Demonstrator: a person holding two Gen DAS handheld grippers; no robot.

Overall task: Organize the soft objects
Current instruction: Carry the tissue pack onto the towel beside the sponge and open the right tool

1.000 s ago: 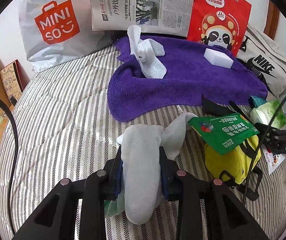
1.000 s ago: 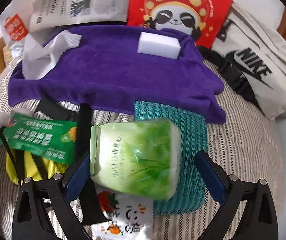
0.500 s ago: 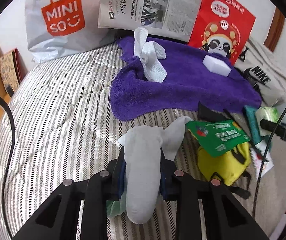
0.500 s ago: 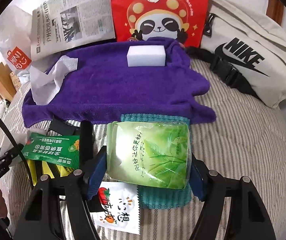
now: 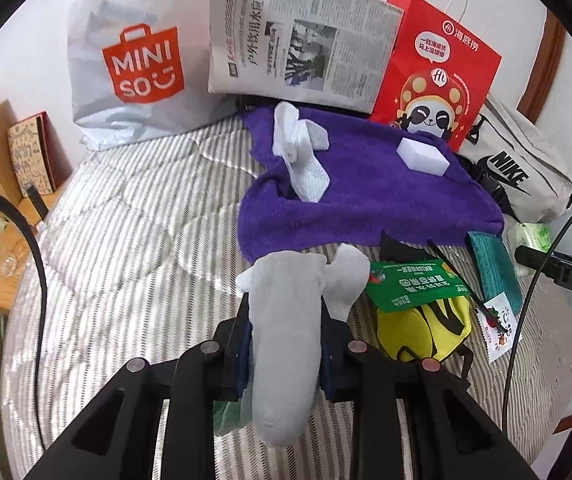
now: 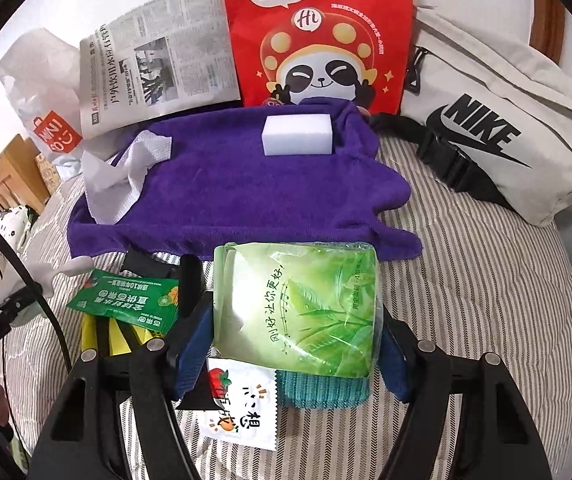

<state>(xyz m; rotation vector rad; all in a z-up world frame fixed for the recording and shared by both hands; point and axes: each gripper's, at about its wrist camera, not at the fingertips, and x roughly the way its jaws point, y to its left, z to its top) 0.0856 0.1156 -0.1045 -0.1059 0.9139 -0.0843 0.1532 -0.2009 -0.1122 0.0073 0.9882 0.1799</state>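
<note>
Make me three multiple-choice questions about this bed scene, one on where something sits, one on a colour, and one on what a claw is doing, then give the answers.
1. Where does the white rectangular sponge block lie?
A. on the purple plush towel
B. inside the white Nike bag
C. on the newspaper

2. What colour is the paper bag with the panda print?
A. blue
B. red
C. black

3. What is the left claw doing?
A. standing open and empty
B. gripping a grey sock
C. gripping a newspaper

Answers: 1 A, the block rests on the towel's far edge. 2 B, the bag is bright red. 3 B, the pads press the sock's sides.
</note>
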